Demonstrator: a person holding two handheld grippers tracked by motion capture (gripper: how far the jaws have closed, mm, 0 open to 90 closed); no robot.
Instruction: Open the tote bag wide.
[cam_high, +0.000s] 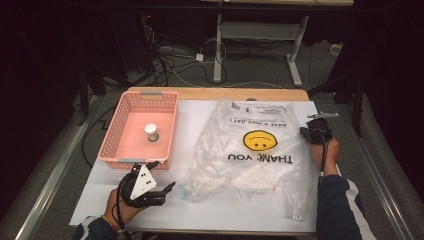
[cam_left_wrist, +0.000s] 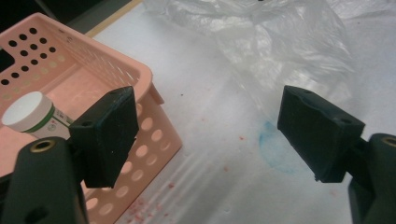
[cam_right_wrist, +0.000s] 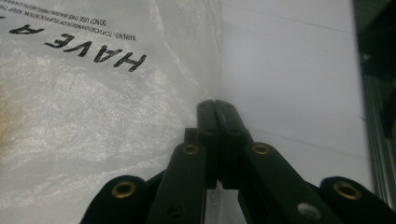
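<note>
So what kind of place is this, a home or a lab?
Most likely a lab or test room: a table under a white sheet, loose cables across the floor behind it, and a bare desk frame in a dark room.

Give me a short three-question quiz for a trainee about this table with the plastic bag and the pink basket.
1. True or false: the right gripper has its jaws shut at the edge of the plastic bag.
2. What stands inside the pink basket? A) a white-capped bottle B) a banana C) a mug
3. How do the left gripper jaws stand, and is anything between them?

Key: 1 true. 2 A, the bottle stands upright on the basket floor. 3 open, with nothing between them, over the white table between the basket and the bag.
</note>
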